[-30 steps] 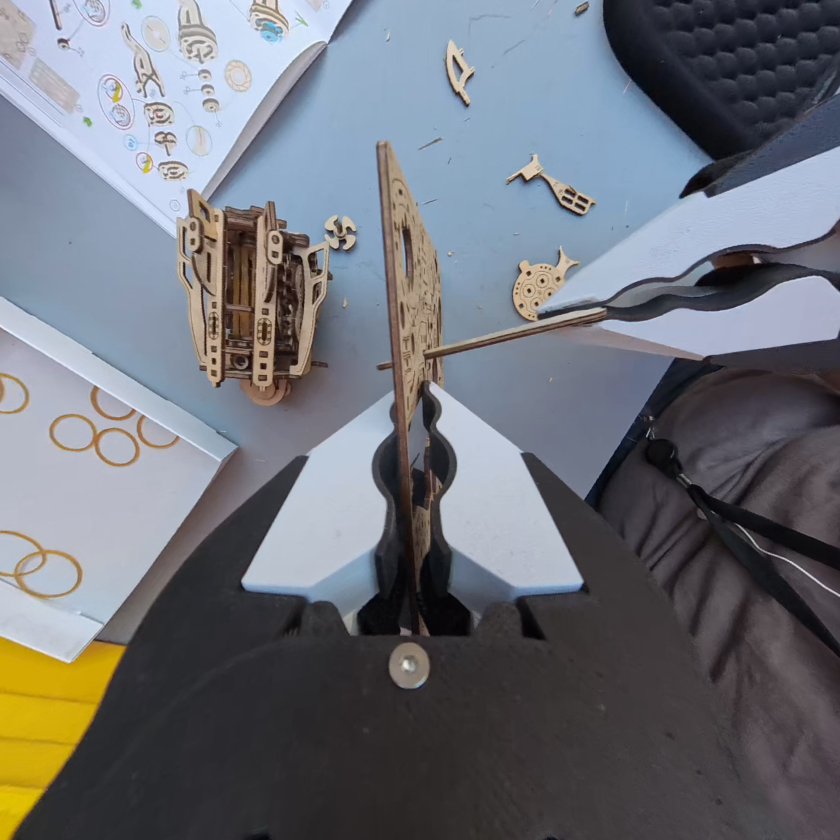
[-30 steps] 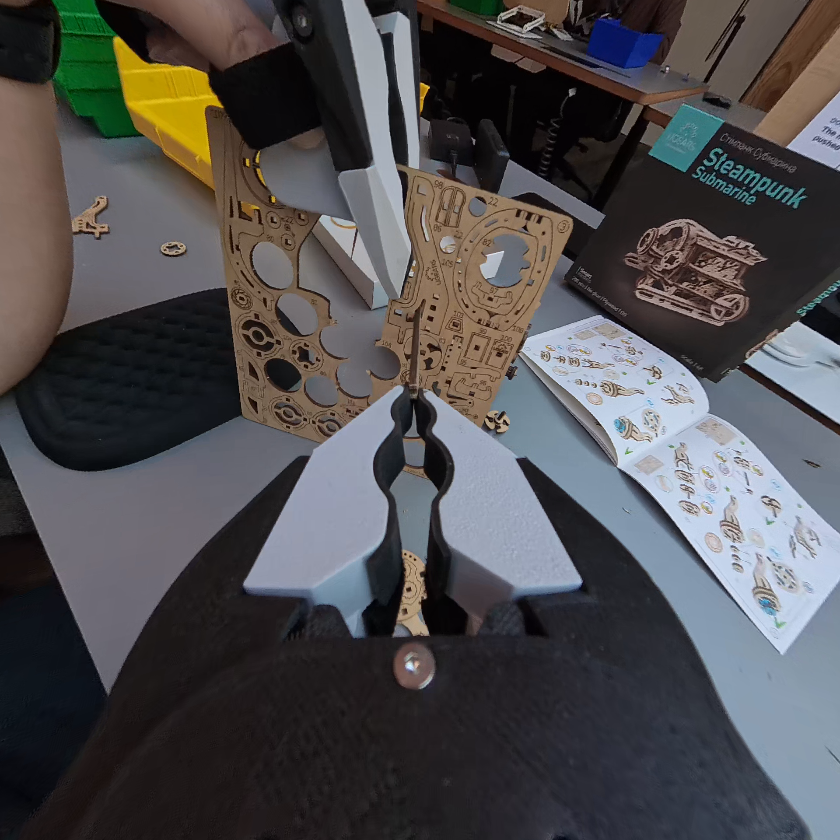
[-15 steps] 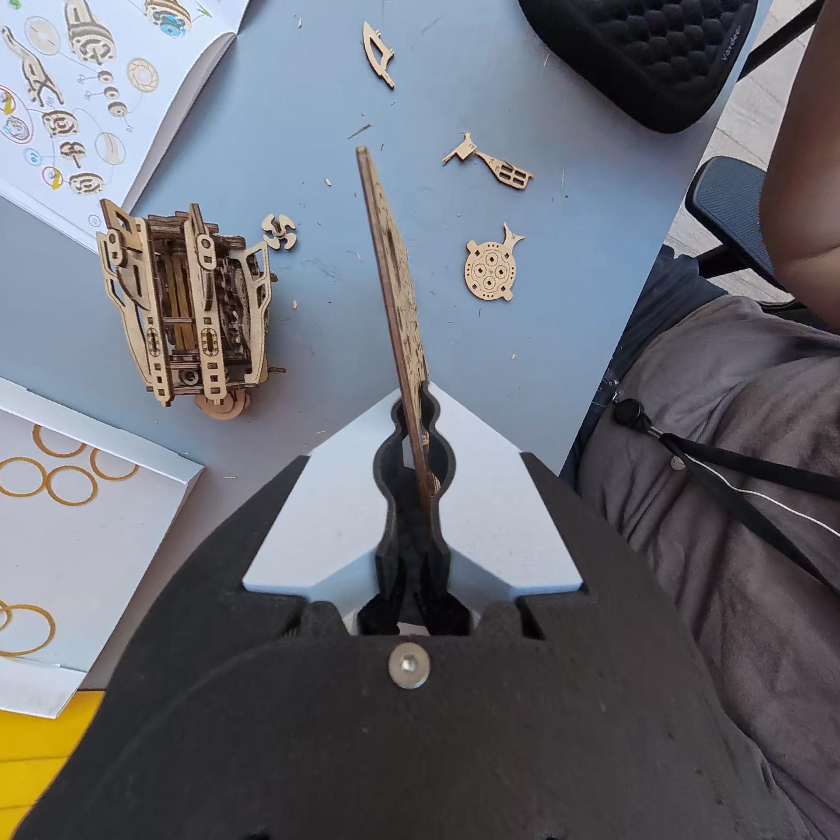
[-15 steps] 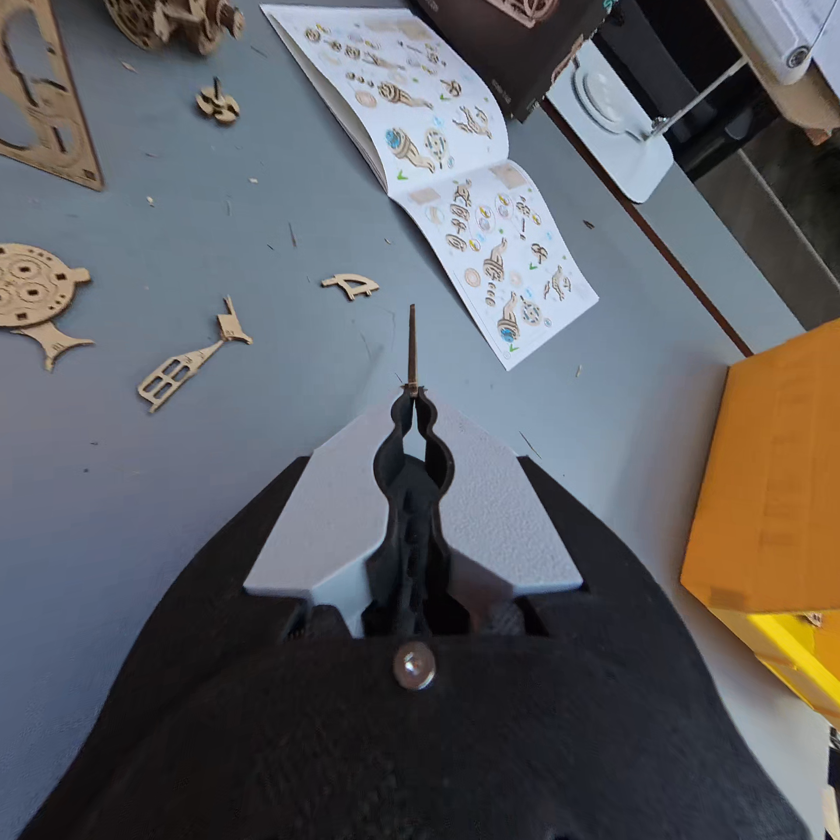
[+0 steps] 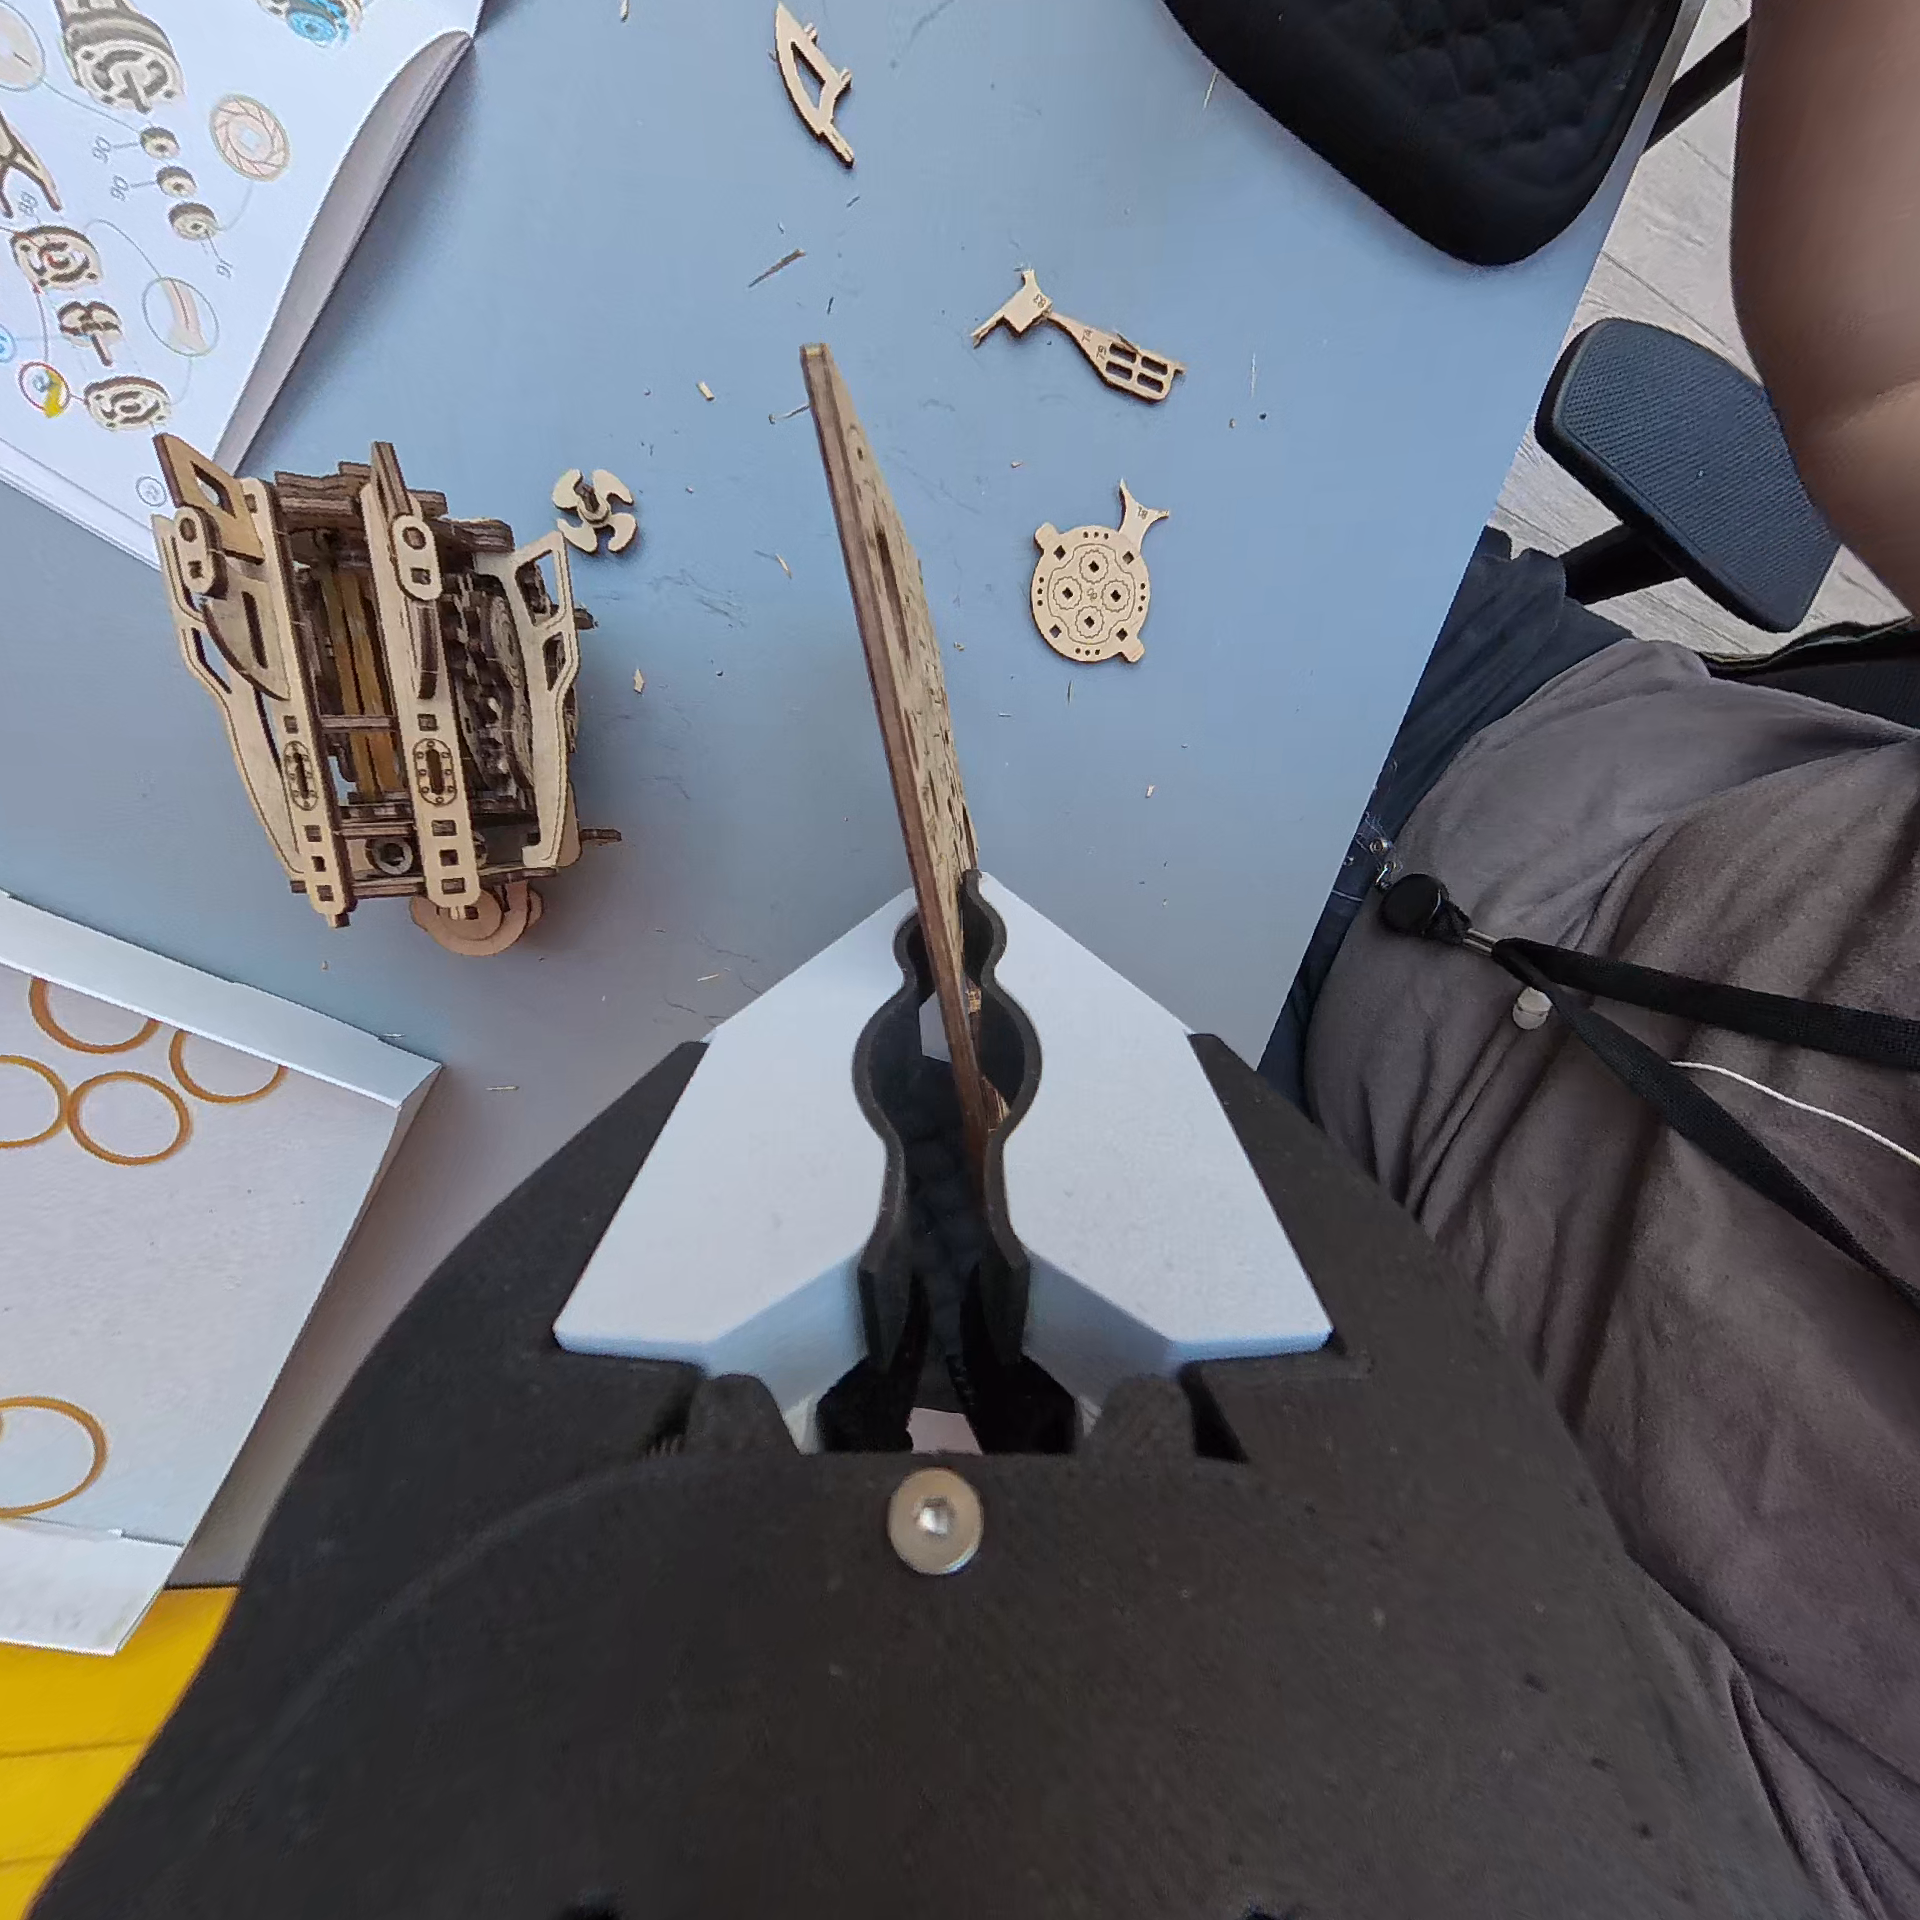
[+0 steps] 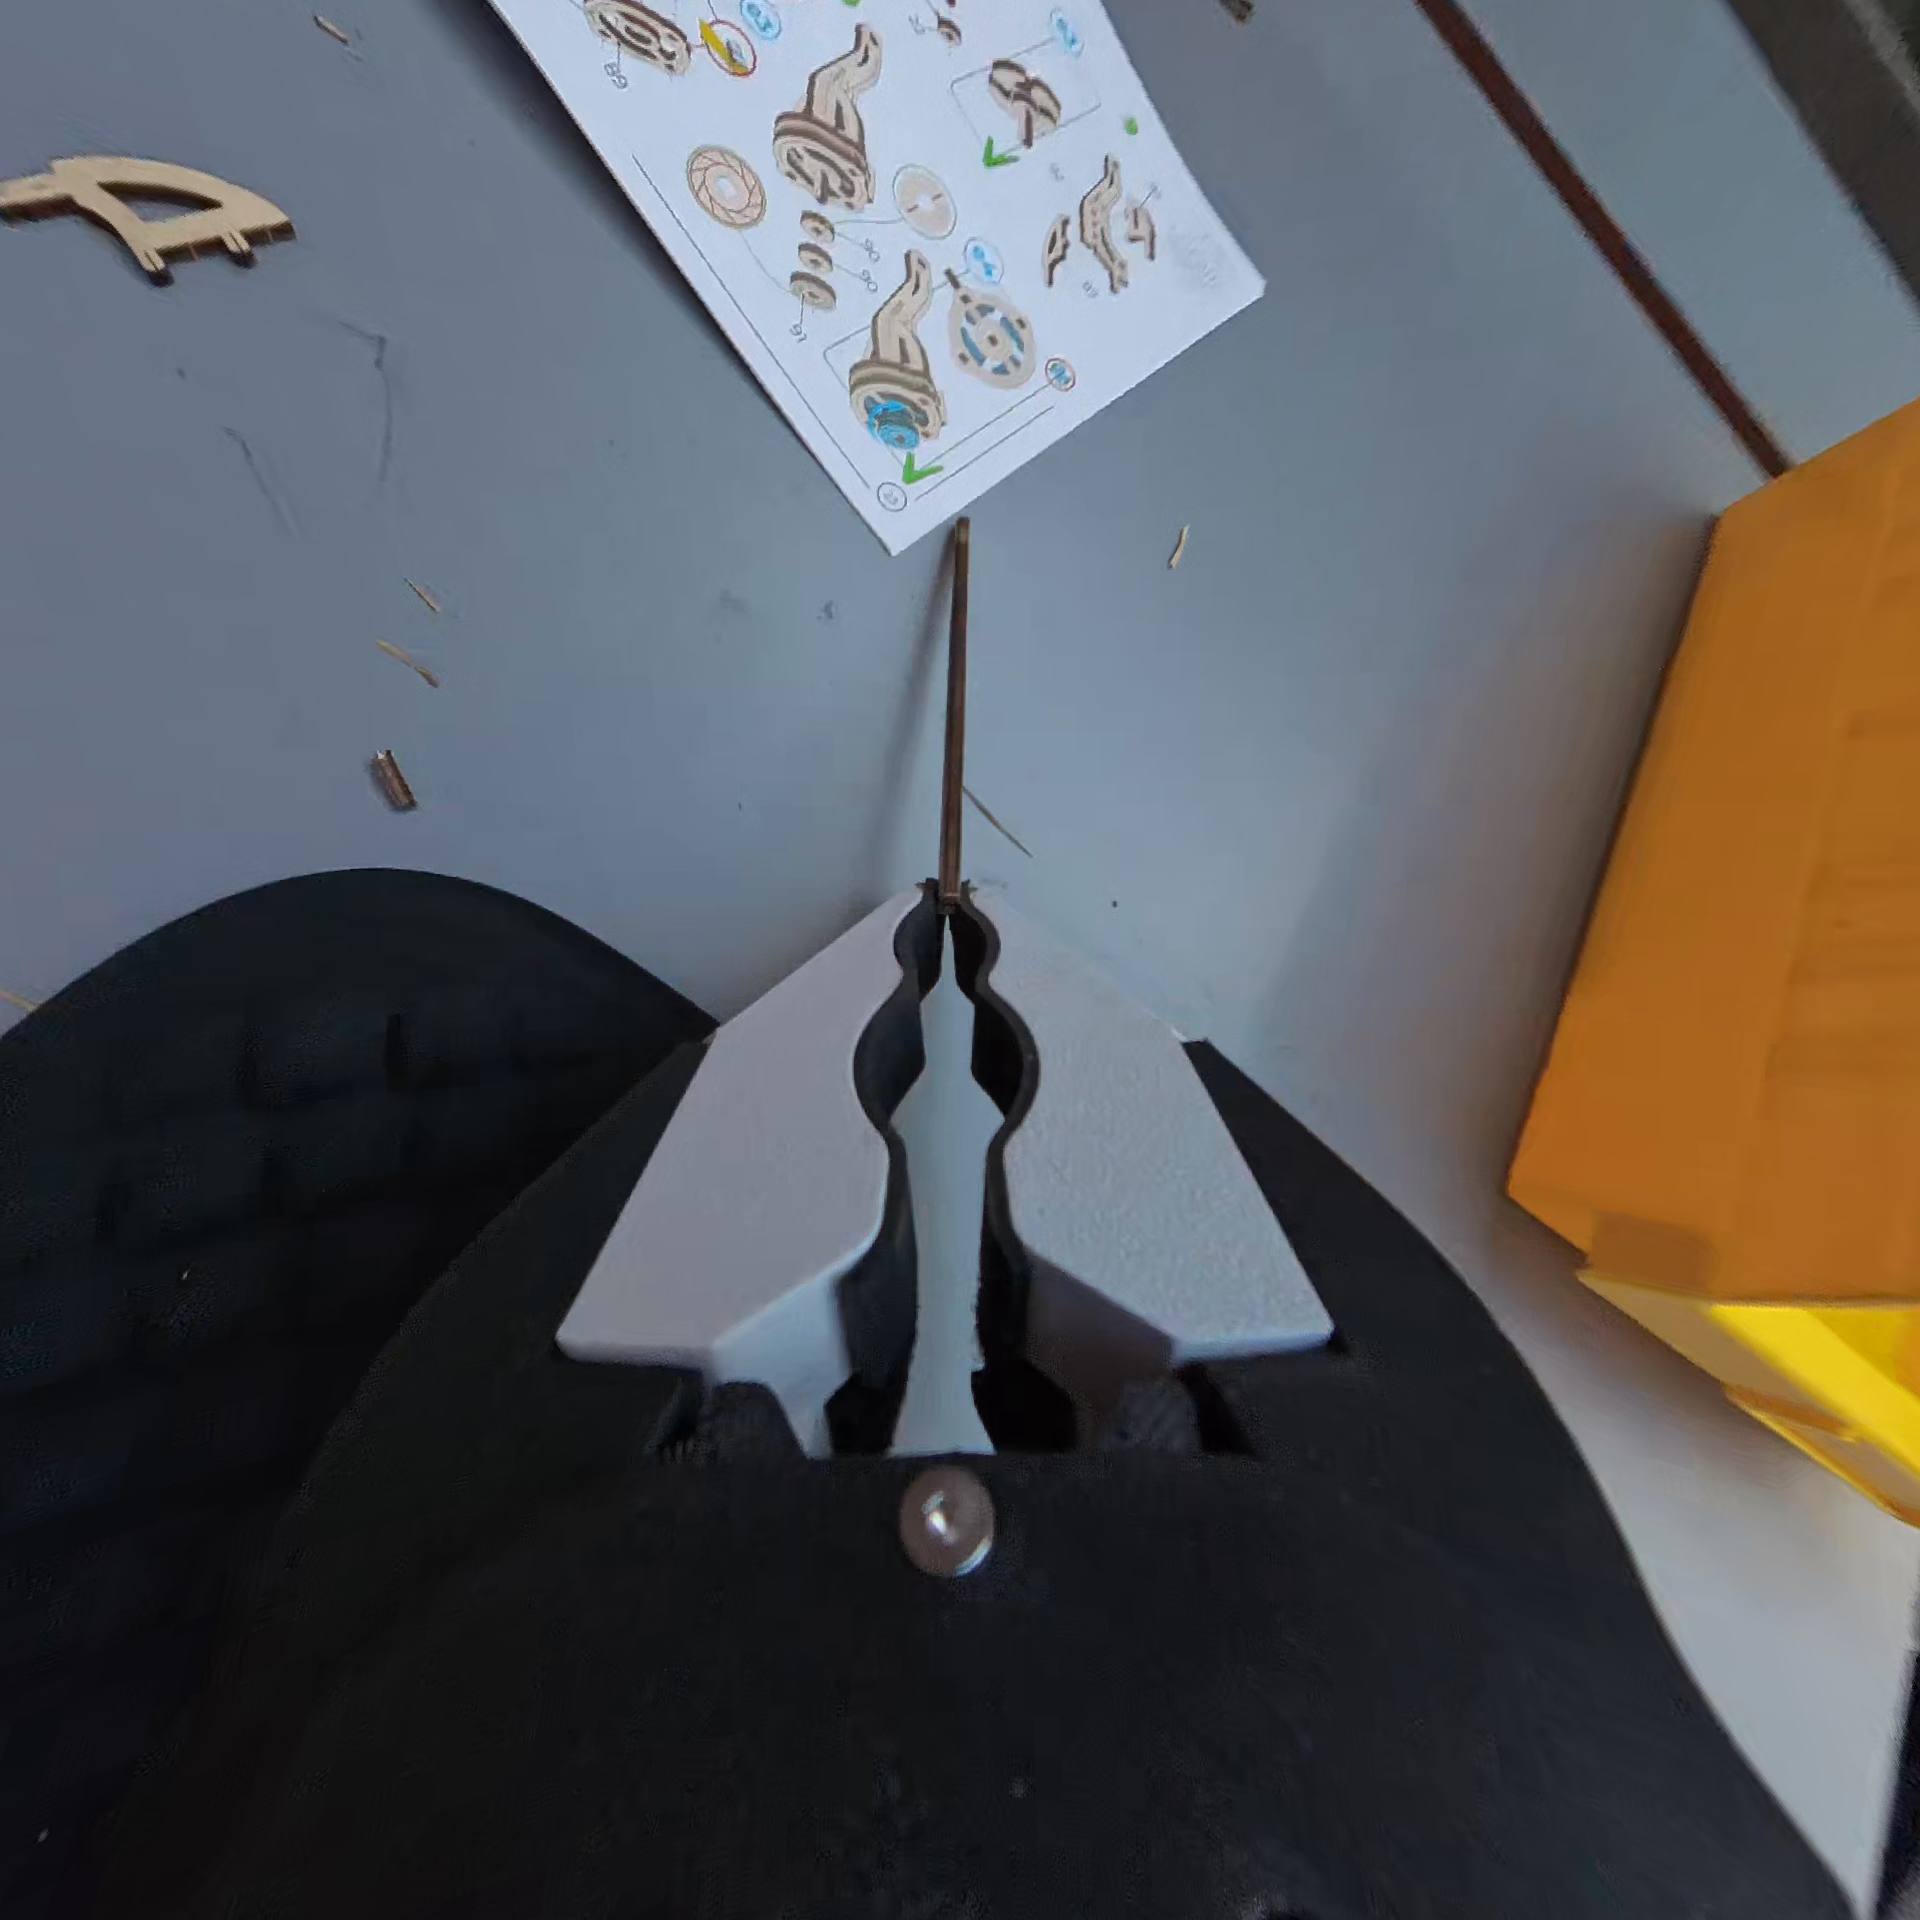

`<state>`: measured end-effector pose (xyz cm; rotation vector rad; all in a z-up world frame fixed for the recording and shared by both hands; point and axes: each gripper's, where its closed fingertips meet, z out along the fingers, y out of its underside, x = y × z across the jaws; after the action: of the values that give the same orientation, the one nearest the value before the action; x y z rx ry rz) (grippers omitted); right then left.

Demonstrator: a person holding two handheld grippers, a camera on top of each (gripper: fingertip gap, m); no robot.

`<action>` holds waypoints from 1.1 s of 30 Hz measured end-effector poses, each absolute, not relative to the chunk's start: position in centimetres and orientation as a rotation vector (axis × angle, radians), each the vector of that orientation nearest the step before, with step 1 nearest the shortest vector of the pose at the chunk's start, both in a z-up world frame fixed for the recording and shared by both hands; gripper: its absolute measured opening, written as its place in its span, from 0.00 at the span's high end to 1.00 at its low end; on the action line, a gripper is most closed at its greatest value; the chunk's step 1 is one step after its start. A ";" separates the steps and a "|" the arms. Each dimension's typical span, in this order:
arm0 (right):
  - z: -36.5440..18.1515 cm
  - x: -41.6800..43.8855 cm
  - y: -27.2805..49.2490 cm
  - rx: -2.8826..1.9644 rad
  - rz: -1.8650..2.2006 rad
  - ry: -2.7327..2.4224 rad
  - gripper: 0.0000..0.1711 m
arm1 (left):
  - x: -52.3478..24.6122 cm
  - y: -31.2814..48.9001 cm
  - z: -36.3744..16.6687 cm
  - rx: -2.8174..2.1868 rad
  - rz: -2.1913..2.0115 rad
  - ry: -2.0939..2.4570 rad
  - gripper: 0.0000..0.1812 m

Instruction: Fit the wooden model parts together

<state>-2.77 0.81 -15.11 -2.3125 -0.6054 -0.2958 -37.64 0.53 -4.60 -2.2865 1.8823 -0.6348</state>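
Note:
My left gripper point(image 5: 948, 902) is shut on a flat wooden parts sheet point(image 5: 885, 613), held edge-on above the grey table. The part-built wooden model point(image 5: 374, 686) lies on the table to its left. Loose cut parts lie nearby: a small propeller piece point(image 5: 592, 509), a round disc part point(image 5: 1093, 592), a long slotted part point(image 5: 1086, 348) and a curved part point(image 5: 816, 88). My right gripper point(image 6: 948, 902) is shut on a thin wooden stick point(image 6: 954, 717) that points forward, just above the table near the instruction booklet point(image 6: 914, 229). The curved part also shows in the right wrist view point(image 6: 145, 213).
The booklet point(image 5: 156, 208) lies at the far left. A white box lid with gold rings point(image 5: 135, 1226) is at the near left. A black cushion point(image 5: 1455, 114) sits at the table's far right. A yellow bin point(image 6: 1766, 987) stands right of the stick. A person's lap point(image 5: 1610, 1195) is on the right. Spacing between my two grippers at the tips: around 35 centimeters. The small propeller piece point(image 5: 592, 509) lies around 15 centimeters away from my left fingertips.
My right gripper has pulled the stick away from the sheet and swung right, down toward the table by the booklet and yellow bin. My left gripper keeps the sheet and has shifted slightly.

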 end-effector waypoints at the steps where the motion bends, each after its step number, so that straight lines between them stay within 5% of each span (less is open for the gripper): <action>1: -15.7 -2.7 0.9 -2.342 -0.198 -0.563 1.00 | -37.6 0.5 -4.6 -2.288 -0.635 1.882 0.99; 16: -12.5 -3.0 0.3 -2.192 0.022 -0.521 0.88 | -37.7 0.6 -4.7 -2.305 -0.674 1.876 0.99; 25: 0.0 -24.2 0.7 -1.640 0.779 -0.857 0.66 | -37.8 0.9 -5.0 -2.299 -0.758 1.924 0.99; 33: -2.3 -35.2 5.7 -1.720 0.843 -1.306 0.61 | -37.4 1.0 -5.5 -2.293 -0.875 1.960 0.99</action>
<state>-35.20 5.70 -2.33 -1.7200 -1.3061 0.8432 -37.41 1.03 -5.50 -2.2930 1.9596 -0.8755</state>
